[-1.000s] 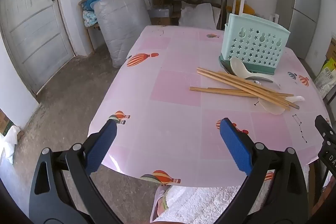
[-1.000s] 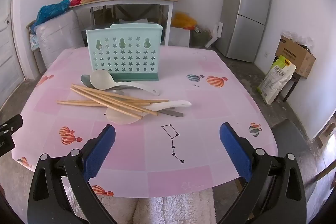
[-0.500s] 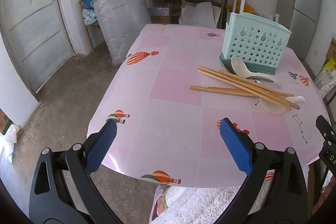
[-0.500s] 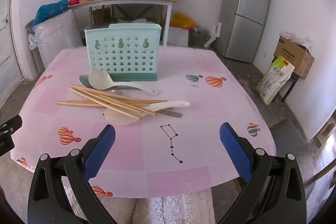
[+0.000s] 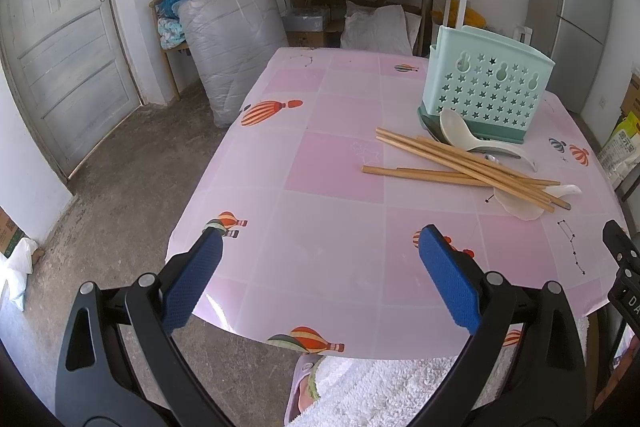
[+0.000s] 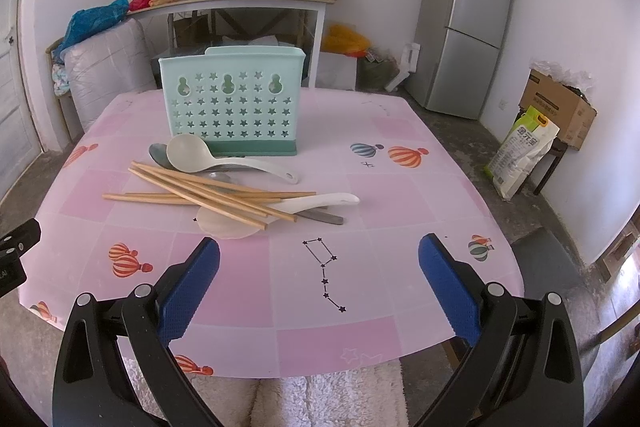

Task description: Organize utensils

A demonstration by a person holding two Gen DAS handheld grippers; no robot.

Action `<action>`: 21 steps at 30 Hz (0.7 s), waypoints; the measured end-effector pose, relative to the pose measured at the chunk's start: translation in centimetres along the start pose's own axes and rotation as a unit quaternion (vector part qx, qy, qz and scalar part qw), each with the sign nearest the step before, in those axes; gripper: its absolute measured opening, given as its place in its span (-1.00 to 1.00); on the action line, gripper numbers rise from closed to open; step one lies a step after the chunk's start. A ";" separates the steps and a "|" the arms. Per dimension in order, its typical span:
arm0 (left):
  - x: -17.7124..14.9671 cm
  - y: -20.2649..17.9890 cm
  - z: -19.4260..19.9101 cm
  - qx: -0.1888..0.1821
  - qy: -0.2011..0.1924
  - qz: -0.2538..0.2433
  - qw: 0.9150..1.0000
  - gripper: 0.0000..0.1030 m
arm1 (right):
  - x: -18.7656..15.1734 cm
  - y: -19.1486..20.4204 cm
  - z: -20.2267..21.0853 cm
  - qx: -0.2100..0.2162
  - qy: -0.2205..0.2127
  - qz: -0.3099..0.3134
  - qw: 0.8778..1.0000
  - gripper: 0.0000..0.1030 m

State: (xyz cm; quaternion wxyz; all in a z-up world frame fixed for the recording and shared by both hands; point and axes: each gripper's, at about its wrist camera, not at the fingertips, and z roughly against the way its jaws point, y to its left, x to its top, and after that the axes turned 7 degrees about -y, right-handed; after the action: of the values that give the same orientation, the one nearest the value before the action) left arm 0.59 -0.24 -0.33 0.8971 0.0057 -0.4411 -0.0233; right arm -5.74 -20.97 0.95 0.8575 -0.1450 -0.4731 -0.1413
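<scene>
With both grippers, left (image 5: 318, 277) and right (image 6: 319, 279), spread empty, pinch one tan wooden chopstick (image 6: 200, 191) near the table's (image 6: 400, 267) centre, avoiding spoons.

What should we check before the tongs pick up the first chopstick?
1. Right tongs open and empty: ok.
2. Left tongs open and empty: ok.
3. Chopsticks free to lift: not ok, they cross in a pile over the white spoon.
4. Mint holder upright on the table: ok.
5. Room inside the holder: cannot tell, its top is not visible.
6. Ladle clear of the holder: cannot tell, it lies right against its base.
</scene>
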 end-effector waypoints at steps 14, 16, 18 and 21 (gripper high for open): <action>0.6 0.3 0.2 0.000 -0.002 0.002 1.000 0.84 | 0.0 0.1 -0.1 0.000 -0.002 0.002 1.000 0.88; 0.4 0.3 0.5 -0.001 -0.003 0.002 1.000 0.84 | 0.2 0.2 0.0 0.000 -0.002 0.003 1.000 0.88; 0.5 0.3 0.5 -0.001 -0.003 0.002 1.000 0.84 | 0.2 0.2 -0.1 0.000 -0.003 0.004 1.000 0.88; 0.5 0.3 0.5 -0.001 -0.003 0.003 1.000 0.84 | 0.5 0.3 0.0 -0.003 -0.004 0.006 1.000 0.88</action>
State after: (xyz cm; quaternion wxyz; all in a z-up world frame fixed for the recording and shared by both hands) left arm 0.50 0.06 0.35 0.8957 0.0038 -0.4441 -0.0212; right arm -5.40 -20.75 1.38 0.8560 -0.1505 -0.4753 -0.1372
